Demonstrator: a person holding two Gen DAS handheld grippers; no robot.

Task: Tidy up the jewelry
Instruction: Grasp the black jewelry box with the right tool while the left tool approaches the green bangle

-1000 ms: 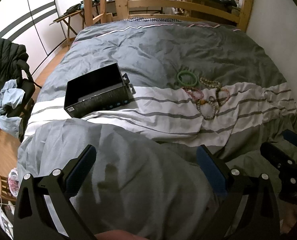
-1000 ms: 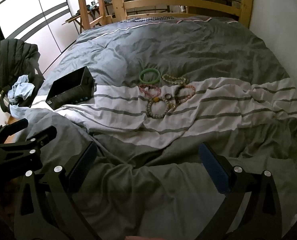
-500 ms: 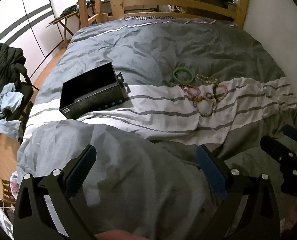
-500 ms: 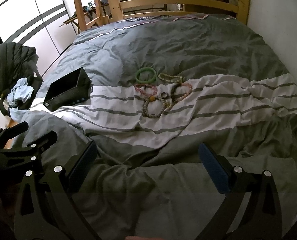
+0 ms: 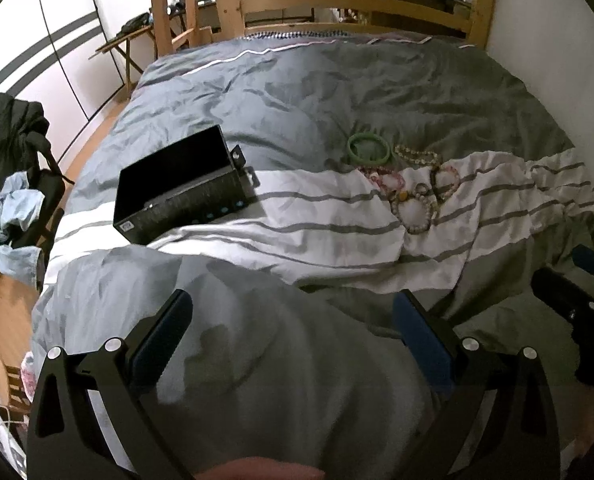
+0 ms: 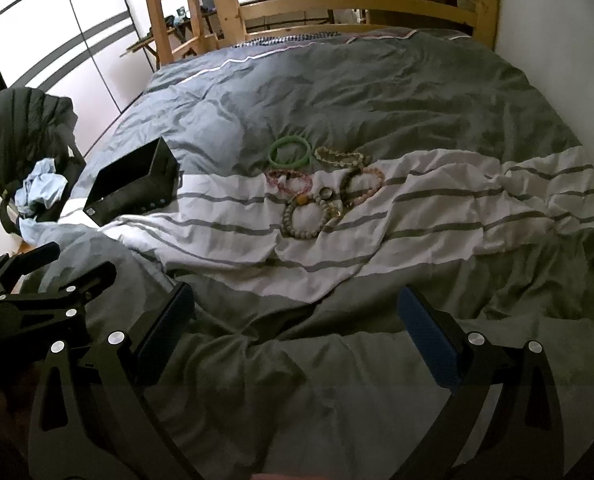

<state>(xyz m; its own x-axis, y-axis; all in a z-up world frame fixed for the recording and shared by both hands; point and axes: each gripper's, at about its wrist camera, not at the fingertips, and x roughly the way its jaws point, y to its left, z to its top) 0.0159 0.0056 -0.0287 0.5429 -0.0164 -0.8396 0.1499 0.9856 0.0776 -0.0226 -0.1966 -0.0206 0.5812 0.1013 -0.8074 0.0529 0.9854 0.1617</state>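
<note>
Left wrist view: the left gripper point(image 5: 293, 336) is spread wide, holding nothing, over a grey hump of duvet point(image 5: 297, 92); the open black box point(image 5: 177, 188) lies ahead to its left, its dark inside visible, and the green bangle point(image 5: 368, 149) and beaded bracelets point(image 5: 413, 200) sit ahead to its right. Right wrist view: the right gripper point(image 6: 297, 320) is equally wide and empty, with the bracelets straight ahead, a small ring point(image 6: 325, 193) among them, and the box far left, side-on
</note>
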